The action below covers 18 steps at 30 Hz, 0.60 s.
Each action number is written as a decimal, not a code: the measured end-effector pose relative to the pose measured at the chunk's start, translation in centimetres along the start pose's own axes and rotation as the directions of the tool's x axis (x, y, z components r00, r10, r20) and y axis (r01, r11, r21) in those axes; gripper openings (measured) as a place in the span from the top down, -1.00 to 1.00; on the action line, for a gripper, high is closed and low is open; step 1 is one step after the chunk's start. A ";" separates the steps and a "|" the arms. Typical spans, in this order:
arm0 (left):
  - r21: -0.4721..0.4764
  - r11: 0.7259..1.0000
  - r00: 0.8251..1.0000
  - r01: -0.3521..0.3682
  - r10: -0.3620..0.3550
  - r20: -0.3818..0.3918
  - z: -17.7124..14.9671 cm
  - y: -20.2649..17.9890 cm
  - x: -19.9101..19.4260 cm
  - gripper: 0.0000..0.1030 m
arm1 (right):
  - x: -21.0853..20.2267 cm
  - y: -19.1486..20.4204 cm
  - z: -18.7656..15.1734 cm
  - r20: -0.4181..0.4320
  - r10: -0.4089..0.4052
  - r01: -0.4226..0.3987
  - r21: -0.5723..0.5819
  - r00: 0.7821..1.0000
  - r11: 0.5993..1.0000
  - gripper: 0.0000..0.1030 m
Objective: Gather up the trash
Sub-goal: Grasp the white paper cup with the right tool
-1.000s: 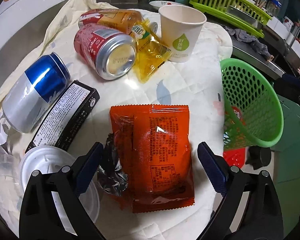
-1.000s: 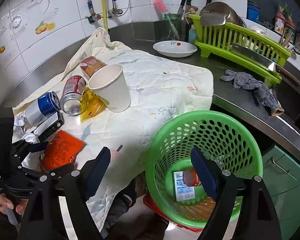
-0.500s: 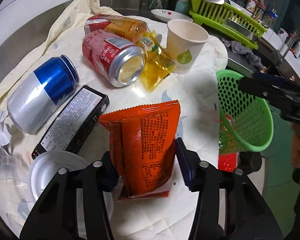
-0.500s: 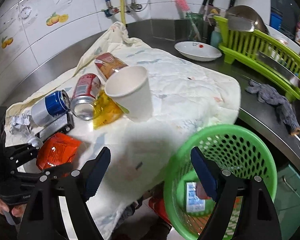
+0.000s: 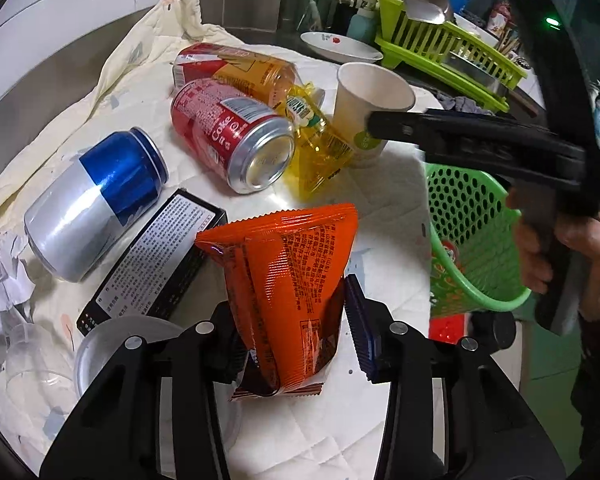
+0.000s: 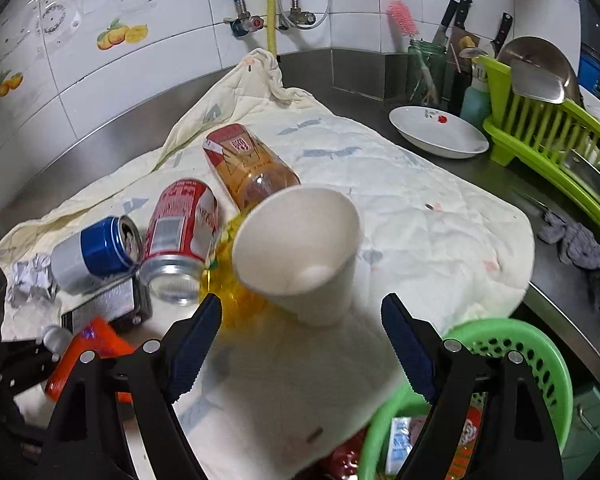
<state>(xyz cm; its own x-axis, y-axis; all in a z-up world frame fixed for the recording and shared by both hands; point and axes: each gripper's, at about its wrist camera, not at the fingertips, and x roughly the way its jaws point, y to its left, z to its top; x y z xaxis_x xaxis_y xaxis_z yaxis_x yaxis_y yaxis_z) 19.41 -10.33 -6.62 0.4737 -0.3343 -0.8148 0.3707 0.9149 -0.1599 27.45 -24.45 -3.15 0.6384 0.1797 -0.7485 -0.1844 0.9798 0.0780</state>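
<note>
Closing on the crinkled orange snack packet (image 5: 288, 280) at lower centre of the frame, left gripper (image 5: 296, 332) fingers pinch it upright; right gripper (image 6: 300, 344) fingers spread wide before the white paper cup (image 6: 300, 252)

Glossy crinkled foil-plastic: orange packet (image 5: 296, 276). Shiny smooth metal: red can (image 5: 230, 138) (blue can (image 5: 96, 200) likewise). Matt paper: cup (image 6: 300, 252). Quilted matt cloth: cover (image 6: 420, 216).

Home kitchen: tiled wall (image 6: 180, 64), dish rack (image 6: 556, 128), knives (image 6: 456, 12).
</note>
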 end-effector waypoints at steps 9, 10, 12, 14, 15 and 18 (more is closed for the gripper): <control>-0.003 1.000 1.000 0.012 -0.012 0.007 0.4 0.0 -0.3 0.18 | 1.3 -0.1 0.9 0.019 0.001 -0.002 0.031 1.000 1.000 -0.25; -0.004 1.000 1.000 0.012 -0.012 0.007 0.3 0.0 -0.3 0.18 | 1.1 -0.2 0.8 0.027 0.002 -0.003 0.034 1.000 0.999 -0.24; -0.006 1.000 1.000 0.015 -0.014 0.007 0.3 -0.1 -0.3 0.18 | 0.7 -0.2 0.8 0.040 -0.001 -0.001 0.036 0.999 0.999 -0.23; -0.004 1.000 1.000 0.016 -0.016 0.007 0.4 -0.2 -0.4 0.18 | -0.1 -0.4 0.7 0.053 -0.004 0.002 0.037 0.999 0.999 -0.22; -0.003 1.000 1.000 0.017 -0.017 0.008 0.3 -0.3 -0.4 0.18 | -0.4 -0.4 0.6 0.056 -0.003 0.001 0.037 0.998 0.999 -0.15; 0.004 1.000 1.000 0.024 -0.024 0.012 0.5 -0.7 -0.6 0.18 | -1.8 -0.9 0.2 0.066 -0.011 0.008 0.041 0.998 0.999 -0.16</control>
<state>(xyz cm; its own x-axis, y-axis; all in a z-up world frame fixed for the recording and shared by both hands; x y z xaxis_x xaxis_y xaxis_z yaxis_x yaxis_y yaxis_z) 19.23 -10.90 -5.78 0.4740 -0.3583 -0.8043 0.3853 0.9058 -0.1765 26.64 -25.59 -1.73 0.6881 0.1745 -0.7043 -0.1482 0.9840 0.0990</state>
